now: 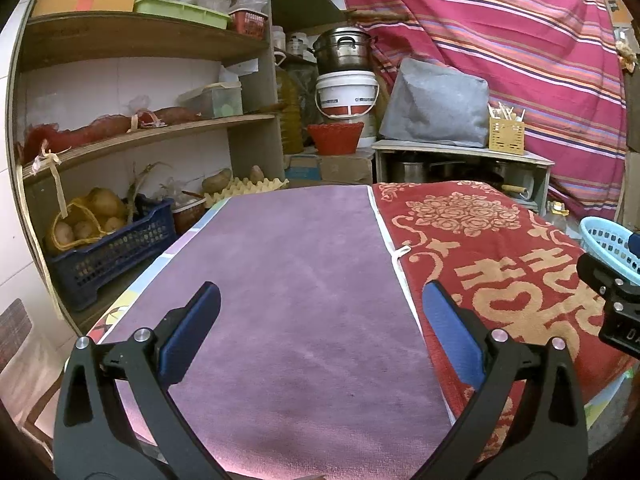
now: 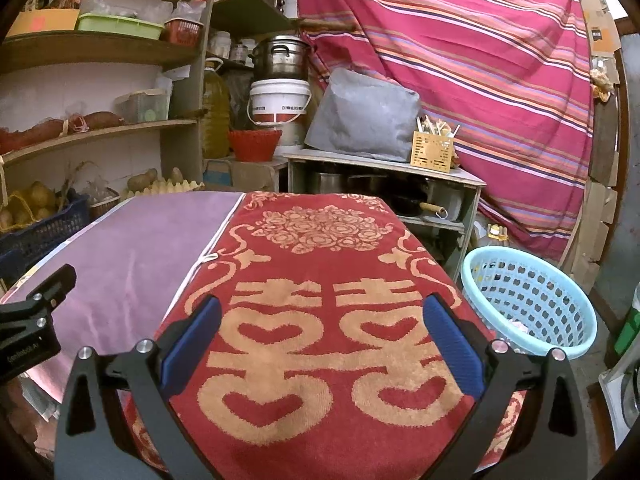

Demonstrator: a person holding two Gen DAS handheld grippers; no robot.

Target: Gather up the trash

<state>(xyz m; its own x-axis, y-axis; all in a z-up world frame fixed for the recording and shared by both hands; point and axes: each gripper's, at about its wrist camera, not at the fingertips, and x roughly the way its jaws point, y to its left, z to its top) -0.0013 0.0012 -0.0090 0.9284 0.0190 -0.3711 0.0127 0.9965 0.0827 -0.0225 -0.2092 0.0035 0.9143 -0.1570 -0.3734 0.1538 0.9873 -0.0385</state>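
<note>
Trash shows only as a pale pink-white scrap [image 2: 520, 325] glimpsed through the holes of the one light-blue plastic basket [image 2: 532, 280], low in the right part of the right wrist view; what it is made of cannot be told. The basket is round, its wall pierced with rows of small openings, and it stands on the floor just beside the table's right edge. In the left wrist view only a slice of it [image 1: 610, 240] appears at the right edge.

Two cloths cover the table: a red towel [image 2: 320, 344] of looped pile woven with tan hearts, characters and a rose cluster, and a plain mauve cloth [image 1: 288, 280] with a soft nap, meeting along a white hem.

Two grippers are in view, each with two blue-padded fingers on black arms. The left gripper [image 1: 320, 332] hangs over the mauve cloth with its jaws spread wide and nothing between them. The right gripper [image 2: 320, 340] hangs over the red towel, likewise spread and holding nothing.

Behind, centre top, one white plastic bucket [image 2: 279, 101] carries one steel pot [image 2: 280, 56]. To the right, one grey fabric bundle [image 2: 364, 114] and one tan slotted utensil holder [image 2: 434, 151] sit on a low cabinet. Wooden shelves [image 1: 148, 128] fill the upper left, a striped red cloth [image 2: 460, 60] the upper right.
</note>
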